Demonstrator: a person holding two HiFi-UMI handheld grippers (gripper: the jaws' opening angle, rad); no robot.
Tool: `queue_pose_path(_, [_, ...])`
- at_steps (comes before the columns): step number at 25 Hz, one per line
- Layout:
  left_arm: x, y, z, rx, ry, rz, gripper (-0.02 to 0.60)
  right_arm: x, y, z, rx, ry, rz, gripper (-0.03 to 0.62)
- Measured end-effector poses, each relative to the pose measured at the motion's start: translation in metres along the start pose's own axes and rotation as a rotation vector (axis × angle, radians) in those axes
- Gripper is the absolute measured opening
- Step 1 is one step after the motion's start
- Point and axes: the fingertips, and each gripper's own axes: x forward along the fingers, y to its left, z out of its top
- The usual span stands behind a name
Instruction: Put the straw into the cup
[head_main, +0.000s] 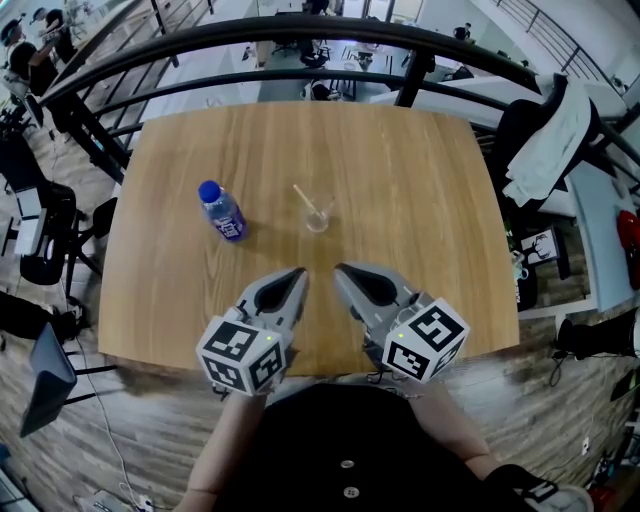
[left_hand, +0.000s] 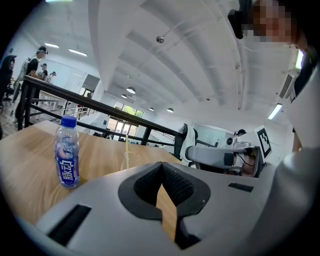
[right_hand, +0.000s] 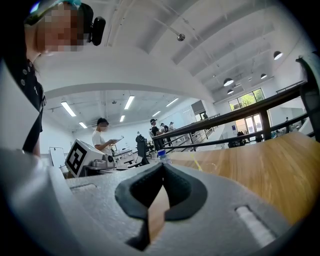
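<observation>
Straw (head_main: 305, 199) aslant in cup (head_main: 318, 219) (top leftward)

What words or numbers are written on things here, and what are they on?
"脉动": white characters running down the label of the bottle.
Other print on that label: too small to read.
Cubes on the left gripper and right gripper: black-and-white square patterns only, no words.
Cup: no print to be seen.
</observation>
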Motion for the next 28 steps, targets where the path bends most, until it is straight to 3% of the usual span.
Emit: queue_pose_path(28, [0.0043,-0.0009,-0.0034,-0.022,-0.003,-0.003,0.017,0.0015,-0.0042,-0.0079,-0.035,0.036,-0.004,-0.003])
